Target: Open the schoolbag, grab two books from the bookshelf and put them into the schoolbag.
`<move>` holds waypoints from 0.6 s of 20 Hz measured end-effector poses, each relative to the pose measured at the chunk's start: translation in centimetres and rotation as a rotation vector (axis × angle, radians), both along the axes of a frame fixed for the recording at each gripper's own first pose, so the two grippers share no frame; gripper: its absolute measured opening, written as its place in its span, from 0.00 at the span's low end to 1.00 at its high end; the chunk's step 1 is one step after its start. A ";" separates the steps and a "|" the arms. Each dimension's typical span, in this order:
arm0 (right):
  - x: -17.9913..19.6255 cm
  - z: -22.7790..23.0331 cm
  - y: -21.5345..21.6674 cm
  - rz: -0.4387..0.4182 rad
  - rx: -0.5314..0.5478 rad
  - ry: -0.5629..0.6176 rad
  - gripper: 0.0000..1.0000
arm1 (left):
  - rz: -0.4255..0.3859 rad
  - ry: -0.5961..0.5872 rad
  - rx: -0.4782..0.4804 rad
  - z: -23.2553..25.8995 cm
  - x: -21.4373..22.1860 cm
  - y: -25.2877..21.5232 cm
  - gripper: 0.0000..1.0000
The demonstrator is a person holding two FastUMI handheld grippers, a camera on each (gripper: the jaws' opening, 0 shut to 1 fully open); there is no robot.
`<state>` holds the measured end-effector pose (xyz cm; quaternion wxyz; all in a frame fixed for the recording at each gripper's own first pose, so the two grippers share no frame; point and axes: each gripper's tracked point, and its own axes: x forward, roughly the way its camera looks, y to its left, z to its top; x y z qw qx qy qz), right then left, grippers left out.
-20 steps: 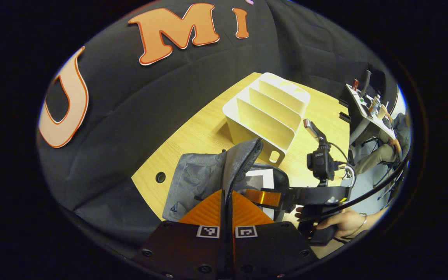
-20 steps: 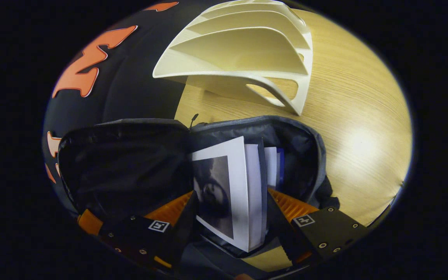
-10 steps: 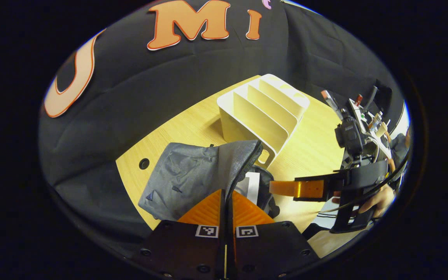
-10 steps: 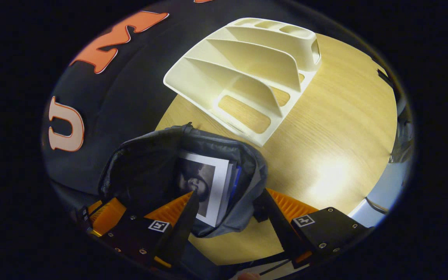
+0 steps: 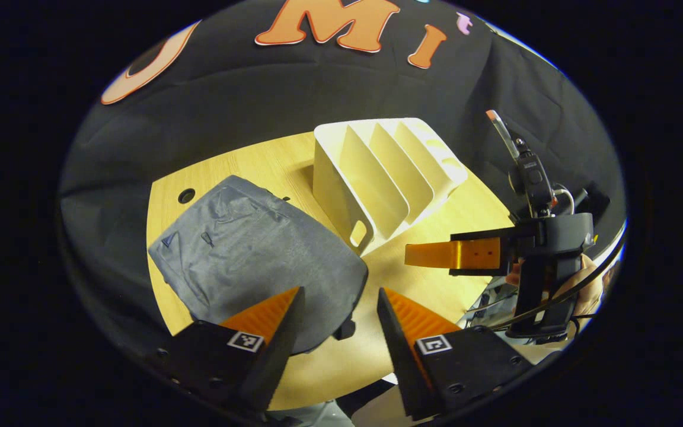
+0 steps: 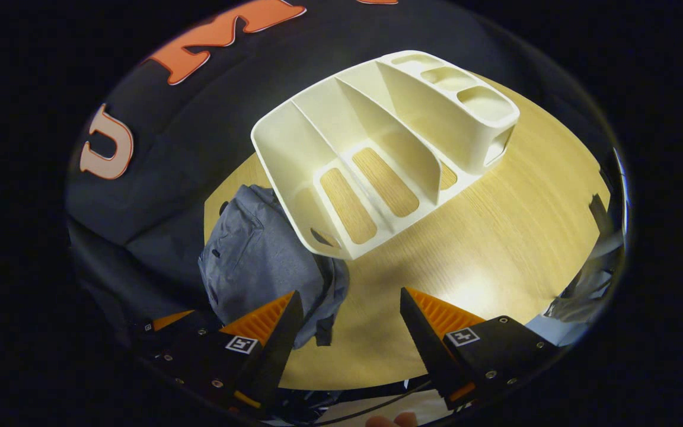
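The grey schoolbag (image 5: pixel 252 255) lies flat on the wooden table (image 5: pixel 436 219) with its flap down, so the books are hidden from me. Right of it stands the cream bookshelf (image 5: pixel 383 178), its slots holding nothing. My left gripper (image 5: pixel 338 314) hovers open just above the bag's near edge. In the left gripper view the right gripper (image 5: pixel 436 256) is held by a hand at the right, above the table beside the shelf. In the right gripper view, my right gripper (image 6: pixel 347 320) is open high over the table, with the schoolbag (image 6: pixel 258 261) lower left and the bookshelf (image 6: pixel 377 148) ahead.
A round cable hole (image 5: pixel 186 196) sits in the table beyond the bag. The black cloth wall stands close behind the table. The table's near edge (image 6: pixel 371 379) runs just in front of my right gripper.
My left gripper has opened and let go of the bag's flap, which has dropped flat over the books. Both grippers have pulled back and upward, away from the bag.
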<state>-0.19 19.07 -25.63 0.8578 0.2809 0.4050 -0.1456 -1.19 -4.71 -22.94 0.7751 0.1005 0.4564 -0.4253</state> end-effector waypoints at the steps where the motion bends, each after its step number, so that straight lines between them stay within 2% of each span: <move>1: -0.3 0.7 -1.3 0.025 -0.020 -0.003 0.99 | 0.036 0.002 -0.009 0.2 -0.6 -1.1 0.84; 3: -0.1 3.4 -4.2 0.067 -0.075 -0.050 0.99 | 0.124 -0.057 -0.031 1.4 -0.3 -3.4 0.88; 5: 0.3 6.9 -7.5 0.099 -0.175 -0.111 0.99 | 0.214 -0.170 -0.052 3.9 1.1 -5.0 0.99; 9: 1.3 16.2 -11.2 0.128 -0.314 -0.304 0.99 | 0.293 -0.312 -0.147 10.4 2.2 -8.2 0.98; 12: 0.9 23.5 -13.0 0.103 -0.403 -0.499 0.98 | 0.367 -0.524 -0.220 15.6 5.3 -8.4 0.98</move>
